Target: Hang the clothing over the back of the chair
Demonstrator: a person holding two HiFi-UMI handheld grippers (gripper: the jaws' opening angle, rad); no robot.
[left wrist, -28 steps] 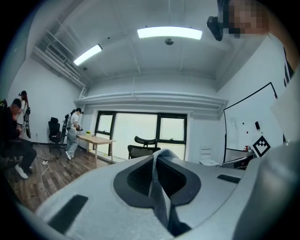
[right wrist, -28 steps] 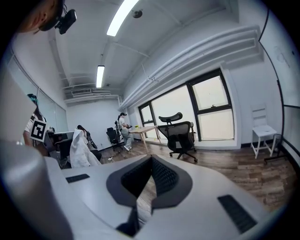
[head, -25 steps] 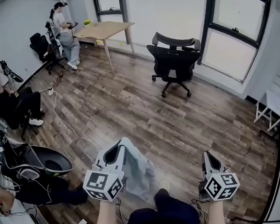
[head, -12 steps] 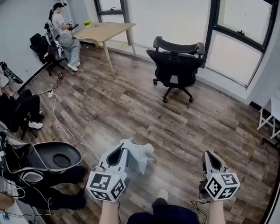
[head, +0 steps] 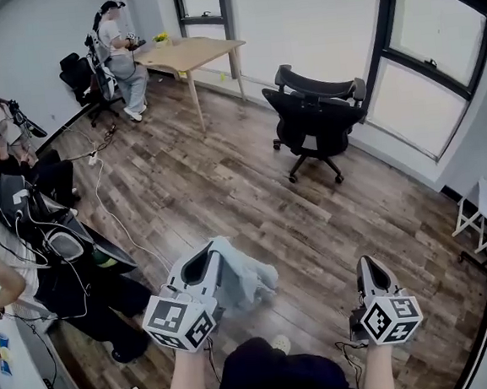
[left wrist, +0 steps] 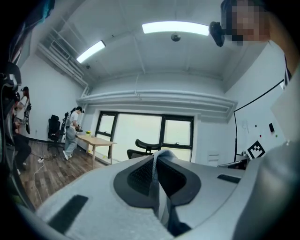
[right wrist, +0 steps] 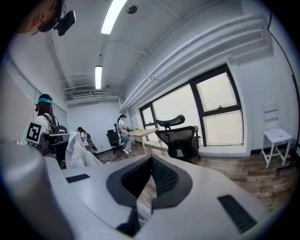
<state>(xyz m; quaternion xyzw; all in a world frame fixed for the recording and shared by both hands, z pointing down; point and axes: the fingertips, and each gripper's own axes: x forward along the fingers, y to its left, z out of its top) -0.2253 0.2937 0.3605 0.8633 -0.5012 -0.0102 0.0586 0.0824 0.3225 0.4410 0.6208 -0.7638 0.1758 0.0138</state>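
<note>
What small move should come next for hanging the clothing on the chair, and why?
Probably carry the clothing forward, toward the black chair. The left claw is shut on it, but the chair stands well across the wood floor, by the window, so its back seems out of reach from here.

A person (head: 118, 52) stands at a wooden table (head: 197, 52); a white stool (head: 486, 202) sits by the wall.
</note>
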